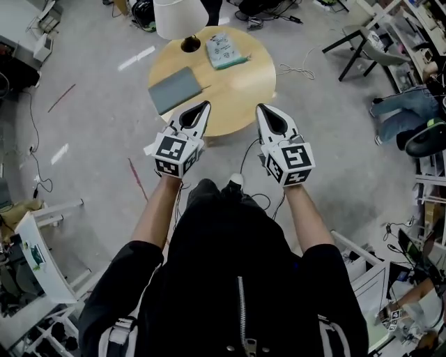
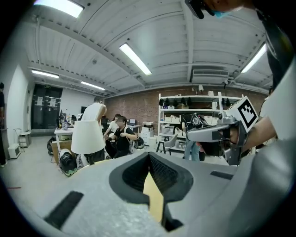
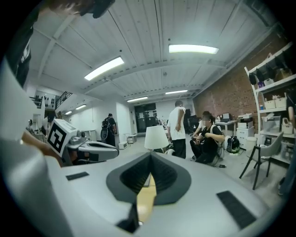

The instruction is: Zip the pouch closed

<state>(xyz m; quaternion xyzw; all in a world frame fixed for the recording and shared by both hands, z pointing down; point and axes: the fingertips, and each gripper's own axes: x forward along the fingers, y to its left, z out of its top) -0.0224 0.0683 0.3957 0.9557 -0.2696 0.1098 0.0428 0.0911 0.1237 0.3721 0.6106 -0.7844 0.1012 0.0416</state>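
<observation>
A flat grey pouch (image 1: 174, 88) lies on the left part of a round wooden table (image 1: 237, 90). My left gripper (image 1: 203, 107) hovers over the table's near edge, just right of and nearer than the pouch, apart from it. Its jaws are shut with nothing between them, as the left gripper view shows (image 2: 149, 155). My right gripper (image 1: 262, 109) hangs level with it at the table's near right edge, also shut and empty (image 3: 151, 157). Neither gripper view shows the pouch; only a sliver of the tabletop appears through the jaws.
A lamp with a white shade (image 1: 180, 17) stands at the table's far side beside a pale green packet (image 1: 225, 50). Cables (image 1: 296, 70) trail over the grey floor. A chair (image 1: 369, 45) and seated people (image 3: 208, 141) are to the right, and shelves (image 2: 185, 113) stand beyond.
</observation>
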